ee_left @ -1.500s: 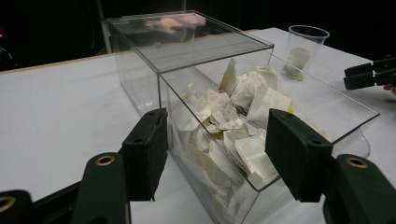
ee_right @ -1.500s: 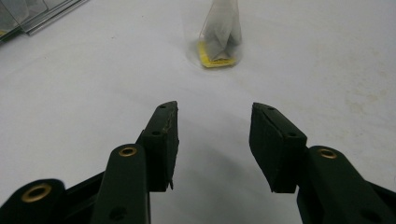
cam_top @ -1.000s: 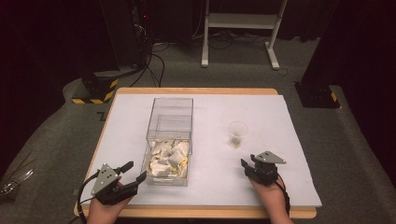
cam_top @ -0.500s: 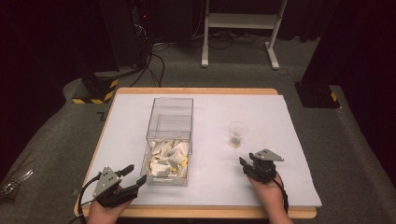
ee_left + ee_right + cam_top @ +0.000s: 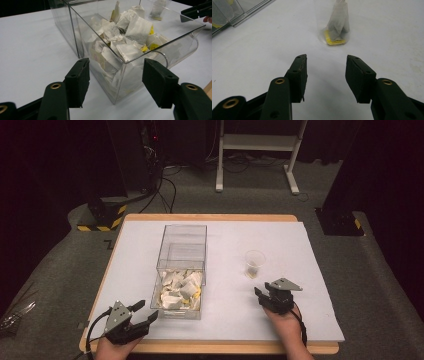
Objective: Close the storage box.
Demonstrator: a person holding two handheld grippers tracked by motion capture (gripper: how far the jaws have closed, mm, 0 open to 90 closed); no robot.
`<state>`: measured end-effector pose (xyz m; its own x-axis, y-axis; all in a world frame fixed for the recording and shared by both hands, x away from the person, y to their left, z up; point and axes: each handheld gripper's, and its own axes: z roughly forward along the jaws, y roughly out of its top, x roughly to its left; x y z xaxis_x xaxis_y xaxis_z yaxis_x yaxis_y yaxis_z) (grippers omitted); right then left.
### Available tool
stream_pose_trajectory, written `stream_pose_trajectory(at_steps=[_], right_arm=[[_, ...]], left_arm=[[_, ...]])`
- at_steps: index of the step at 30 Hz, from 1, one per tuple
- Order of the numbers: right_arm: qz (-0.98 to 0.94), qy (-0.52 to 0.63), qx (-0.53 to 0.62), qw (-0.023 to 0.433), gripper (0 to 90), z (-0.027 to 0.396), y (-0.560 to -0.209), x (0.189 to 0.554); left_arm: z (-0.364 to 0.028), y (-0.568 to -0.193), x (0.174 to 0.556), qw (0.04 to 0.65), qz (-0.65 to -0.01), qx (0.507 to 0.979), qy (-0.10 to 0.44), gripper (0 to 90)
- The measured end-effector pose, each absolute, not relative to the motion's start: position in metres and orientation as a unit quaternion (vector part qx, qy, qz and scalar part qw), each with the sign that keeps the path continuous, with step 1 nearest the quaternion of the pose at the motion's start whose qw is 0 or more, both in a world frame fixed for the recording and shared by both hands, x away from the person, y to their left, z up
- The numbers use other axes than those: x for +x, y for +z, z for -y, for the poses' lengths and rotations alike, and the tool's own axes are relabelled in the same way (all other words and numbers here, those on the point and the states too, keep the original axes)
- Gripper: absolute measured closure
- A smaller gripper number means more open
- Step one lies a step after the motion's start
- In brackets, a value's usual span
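The left gripper (image 5: 142,316) is sitting near the clear box (image 5: 182,245), its jaws having just been closing yet standing apart with nothing between them. The left gripper view is showing the tea bags (image 5: 125,37) piled inside. The right gripper (image 5: 261,293), jaws apart and empty, is facing the plastic cup (image 5: 254,264); the right gripper view is showing a tea bag (image 5: 338,22) in it.

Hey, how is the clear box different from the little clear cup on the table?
The clear box is a long rectangular bin with flat walls; the clear cup is small and round. The box holds a heap of tea bags at its near end; the cup holds a single tea bag standing upright. Both are transparent, open-topped and sit on the white table cover.
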<state>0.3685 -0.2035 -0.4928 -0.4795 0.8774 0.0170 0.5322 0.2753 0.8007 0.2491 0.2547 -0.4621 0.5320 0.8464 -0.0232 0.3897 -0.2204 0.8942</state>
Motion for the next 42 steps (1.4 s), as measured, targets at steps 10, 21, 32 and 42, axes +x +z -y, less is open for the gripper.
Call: stream_pose_trajectory(at_steps=[10, 21, 32, 42], right_arm=[[-0.766, 0.387, 0.461, 0.224, 51.9, 0.205, -0.493, 0.365], [-0.763, 0.386, 0.469, 0.223, 51.9, 0.21, -0.493, 0.362], [-0.762, 0.384, 0.472, 0.224, 51.9, 0.213, -0.495, 0.36], [-0.764, 0.381, 0.472, 0.222, 51.9, 0.213, -0.497, 0.358]], left_arm=[[-0.248, -0.469, 0.256, 0.474, -0.405, 0.748, 0.228, 40.4], [-0.239, -0.477, 0.259, 0.465, -0.393, 0.756, 0.239, 37.2], [-0.235, -0.477, 0.262, 0.463, -0.395, 0.752, 0.252, 37.8], [-0.234, -0.477, 0.266, 0.464, -0.399, 0.75, 0.252, 38.3]])
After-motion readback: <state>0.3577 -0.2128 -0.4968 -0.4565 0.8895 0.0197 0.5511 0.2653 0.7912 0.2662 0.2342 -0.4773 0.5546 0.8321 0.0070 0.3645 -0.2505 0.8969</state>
